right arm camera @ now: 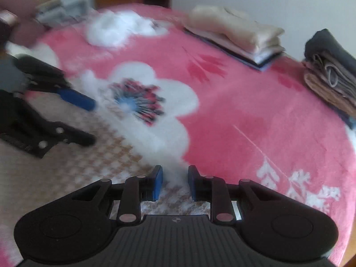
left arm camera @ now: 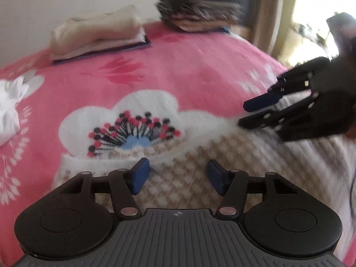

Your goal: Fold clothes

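Note:
A beige-and-white checked garment (left arm camera: 222, 169) lies spread on the pink flowered blanket (left arm camera: 178, 66), its white edge toward the big flower print. My left gripper (left arm camera: 178, 176) hovers over the garment's left part, jaws wide open with only flat cloth below them. My right gripper (right arm camera: 174, 182) is over the garment's white edge (right arm camera: 171, 173); its jaws stand apart and the pads do not press the cloth. In the left wrist view the right gripper (left arm camera: 244, 115) reaches in from the right. In the right wrist view the left gripper (right arm camera: 93, 122) sits at the left.
A folded cream stack (left arm camera: 95, 33) and a dark-and-brown folded stack (left arm camera: 200, 11) sit at the far side of the bed. A crumpled white garment (left arm camera: 11, 106) lies at the left. A curtain and window (left arm camera: 311, 11) are beyond the bed's right side.

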`<state>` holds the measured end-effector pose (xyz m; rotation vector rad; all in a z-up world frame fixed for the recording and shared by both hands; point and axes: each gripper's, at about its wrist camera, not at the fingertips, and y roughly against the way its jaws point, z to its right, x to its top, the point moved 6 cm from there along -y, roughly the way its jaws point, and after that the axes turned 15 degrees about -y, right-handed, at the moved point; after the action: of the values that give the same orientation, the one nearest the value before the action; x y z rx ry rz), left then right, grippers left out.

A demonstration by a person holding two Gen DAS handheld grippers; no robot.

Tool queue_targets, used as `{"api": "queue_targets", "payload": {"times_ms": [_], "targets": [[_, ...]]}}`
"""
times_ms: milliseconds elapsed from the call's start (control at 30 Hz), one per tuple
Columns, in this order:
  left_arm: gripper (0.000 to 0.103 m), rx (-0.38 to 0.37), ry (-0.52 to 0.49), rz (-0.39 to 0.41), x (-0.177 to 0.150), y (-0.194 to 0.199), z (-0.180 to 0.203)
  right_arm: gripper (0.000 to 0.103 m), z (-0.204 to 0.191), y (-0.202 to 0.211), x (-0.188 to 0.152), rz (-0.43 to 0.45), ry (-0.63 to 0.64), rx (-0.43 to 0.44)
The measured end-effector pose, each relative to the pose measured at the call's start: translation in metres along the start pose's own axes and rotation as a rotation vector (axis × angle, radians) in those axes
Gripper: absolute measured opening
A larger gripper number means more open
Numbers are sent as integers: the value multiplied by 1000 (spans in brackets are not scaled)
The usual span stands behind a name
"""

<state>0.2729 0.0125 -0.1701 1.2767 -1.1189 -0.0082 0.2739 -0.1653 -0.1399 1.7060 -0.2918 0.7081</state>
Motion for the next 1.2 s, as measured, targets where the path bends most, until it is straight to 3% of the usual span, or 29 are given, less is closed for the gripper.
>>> {"api": "queue_targets", "payload": {"times_ms": [67, 133, 300, 467, 633, 867, 1200], "targets": [[60, 19, 21, -31, 4, 6, 1, 33, 1, -10, 4, 12, -40, -97], [61, 49, 46, -73, 5, 13, 1, 32, 2, 2, 8, 10, -60, -125], [75, 127, 79, -100, -1, 35, 15, 37, 3, 49, 3, -74, -148, -12], [95, 145, 30, -152, -11, 42, 42, 41, -5, 54, -24, -202, -233, 8], [97, 177, 38, -208, -24, 33, 56, 52, -20, 22, -41, -227, -113, -64], [103, 190, 141, -223, -32, 31, 51, 56, -20, 22, -41, -239, -122, -76], [103, 235, 128, -230, -33, 31, 57, 71, -14, 24, -49, -222, -173, -51]]}}
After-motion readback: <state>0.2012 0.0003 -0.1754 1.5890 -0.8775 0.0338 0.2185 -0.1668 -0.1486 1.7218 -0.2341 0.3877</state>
